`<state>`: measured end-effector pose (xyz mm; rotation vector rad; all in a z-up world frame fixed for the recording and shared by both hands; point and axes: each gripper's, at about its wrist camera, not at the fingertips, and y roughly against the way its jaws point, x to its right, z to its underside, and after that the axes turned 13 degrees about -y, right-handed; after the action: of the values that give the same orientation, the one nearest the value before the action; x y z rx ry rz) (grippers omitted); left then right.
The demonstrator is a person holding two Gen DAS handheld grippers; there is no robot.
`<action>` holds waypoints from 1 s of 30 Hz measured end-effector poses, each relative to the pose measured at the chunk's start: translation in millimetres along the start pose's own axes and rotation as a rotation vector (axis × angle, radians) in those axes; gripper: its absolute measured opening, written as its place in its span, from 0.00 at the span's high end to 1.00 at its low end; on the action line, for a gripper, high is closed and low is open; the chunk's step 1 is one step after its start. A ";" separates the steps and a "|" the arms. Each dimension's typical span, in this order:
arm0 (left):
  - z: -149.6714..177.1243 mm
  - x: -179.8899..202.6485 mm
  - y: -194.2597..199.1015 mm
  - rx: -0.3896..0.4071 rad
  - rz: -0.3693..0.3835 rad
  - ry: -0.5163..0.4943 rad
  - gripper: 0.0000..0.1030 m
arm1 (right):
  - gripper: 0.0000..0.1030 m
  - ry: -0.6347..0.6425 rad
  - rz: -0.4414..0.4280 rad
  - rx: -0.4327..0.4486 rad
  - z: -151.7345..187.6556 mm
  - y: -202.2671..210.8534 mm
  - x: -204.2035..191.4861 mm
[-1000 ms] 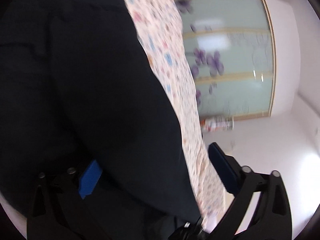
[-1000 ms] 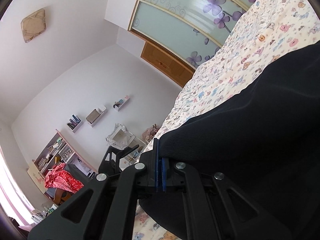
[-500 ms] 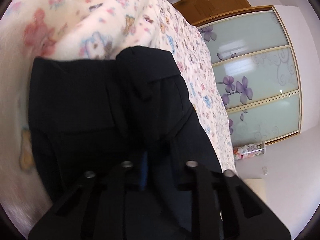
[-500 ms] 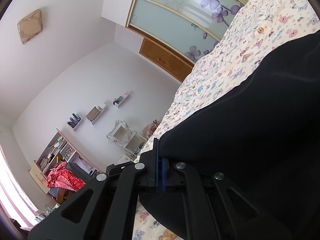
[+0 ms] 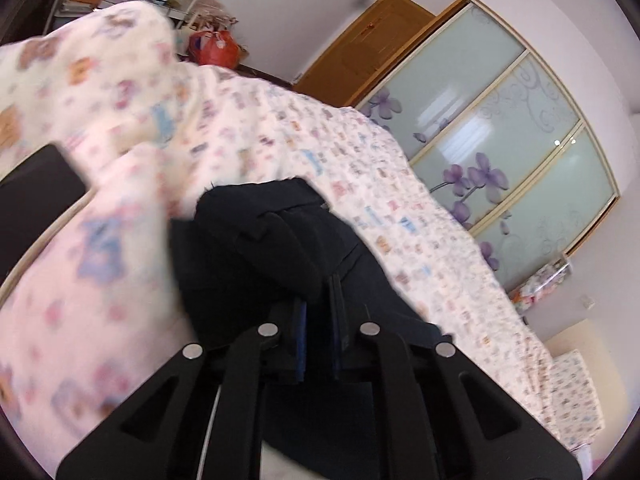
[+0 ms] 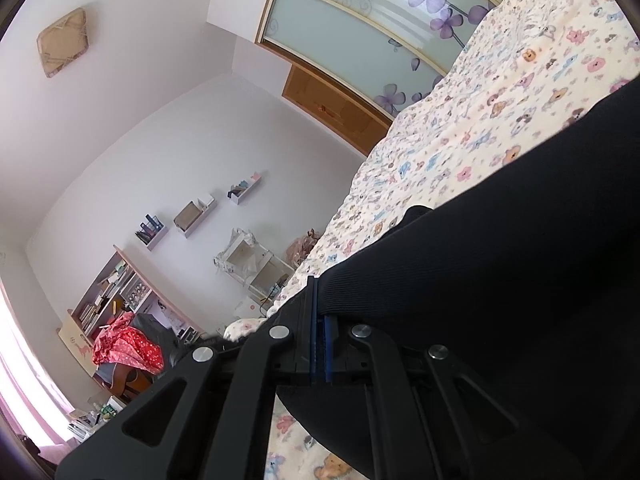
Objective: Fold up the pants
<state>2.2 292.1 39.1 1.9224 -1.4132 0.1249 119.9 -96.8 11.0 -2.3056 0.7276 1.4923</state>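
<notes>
The black pants [image 5: 272, 256] lie on a bed with a cartoon-print sheet [image 5: 280, 136]. In the left wrist view my left gripper [image 5: 320, 312] is shut on a bunched fold of the pants, with cloth between the blue pads. In the right wrist view my right gripper [image 6: 320, 320] is shut on an edge of the pants [image 6: 500, 264], and the ribbed black cloth stretches away to the right over the sheet [image 6: 500, 92].
A rumpled hump of the sheet [image 5: 100, 92] rises at the left. A wardrobe with frosted flowered sliding doors [image 5: 512, 140] and a wooden door [image 5: 368, 48] stand beyond the bed. Shelves and a desk with red cloth [image 6: 128, 348] stand by the far wall.
My left gripper was open a second ago and has shut on the pants; its view has swung so more of the bed and room shows. My right gripper has kept its hold.
</notes>
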 end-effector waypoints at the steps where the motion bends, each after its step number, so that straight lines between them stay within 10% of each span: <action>1: 7.9 -3.1 1.1 -0.002 -0.011 0.008 0.91 | 0.97 -0.001 0.001 -0.002 -0.1 -0.3 0.4; 8: 40.3 -14.8 7.1 0.006 -0.071 0.076 0.91 | 0.97 0.001 0.034 -0.021 -0.2 -1.8 2.4; 15: 51.9 -12.0 13.5 0.009 -0.116 0.059 0.81 | 0.93 -0.040 0.385 -0.264 22.4 5.3 0.0; 20: 64.4 -1.8 44.3 0.080 -0.142 0.082 0.42 | 0.84 -0.091 0.437 -0.370 33.4 69.7 0.2; 23: 69.0 15.7 60.8 0.125 -0.141 0.054 0.26 | 0.84 -0.152 0.487 -0.247 7.8 142.9 0.8; 26: 75.2 33.4 62.4 0.119 -0.071 0.011 0.19 | 0.22 -0.278 0.600 0.067 -35.3 249.9 13.9; 30: 83.1 51.6 53.4 0.094 -0.061 -0.080 0.17 | 0.47 -0.289 0.736 0.388 -61.0 345.8 9.6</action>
<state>-51.1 194.7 30.0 2.0664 -1.4212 0.0879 -25.0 -415.9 35.5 -1.5485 1.7126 1.7007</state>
